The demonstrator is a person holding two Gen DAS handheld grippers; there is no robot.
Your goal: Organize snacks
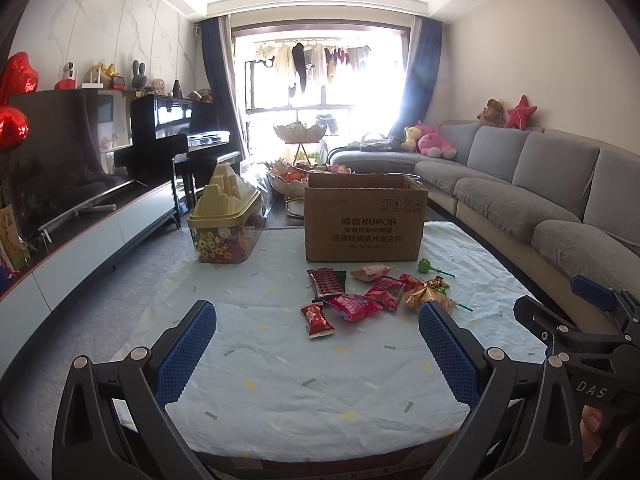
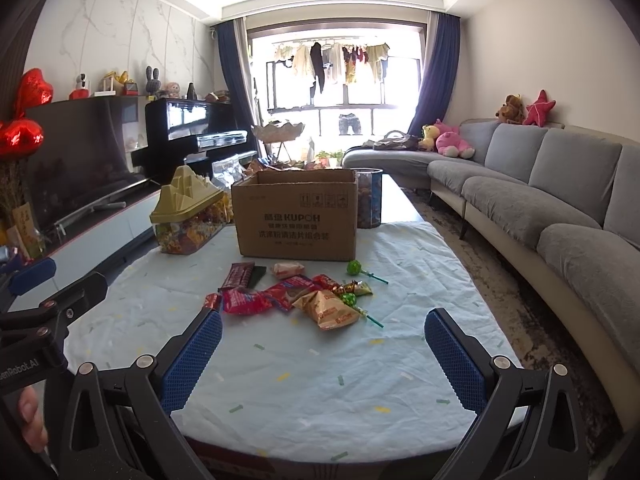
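You are facing a table [image 1: 280, 400] that is wearing a pale blue cloth, and the largest thing sitting on it is the open cardboard box [image 1: 364, 220] at the far side, with a clear candy jar [image 1: 226, 232] under a gold mountain-shaped lid standing just beside it on the left. In front of the box the loose snacks [image 2: 296, 296] are lying in a scattered heap on the cloth: a dark chocolate bar [image 1: 326, 282], several red packets [image 1: 354, 306], a tan triangular packet [image 2: 330, 308], and two green lollipops [image 2: 354, 268] trailing their sticks toward the right. You are holding both tools low over the near edge, well apart from the heap; the left gripper [image 1: 316, 320] is hanging released with nothing between its blue pads, and the right gripper [image 2: 324, 330] is likewise spread wide and empty. By the look of it you are standing at the very start, with no snack yet picked. The next move is likely asking you to reach forward, settle the pads around one packet at the near edge of the heap, close gently so the wrapper is not crushed, and carry it over the rim of the box or to the jar.
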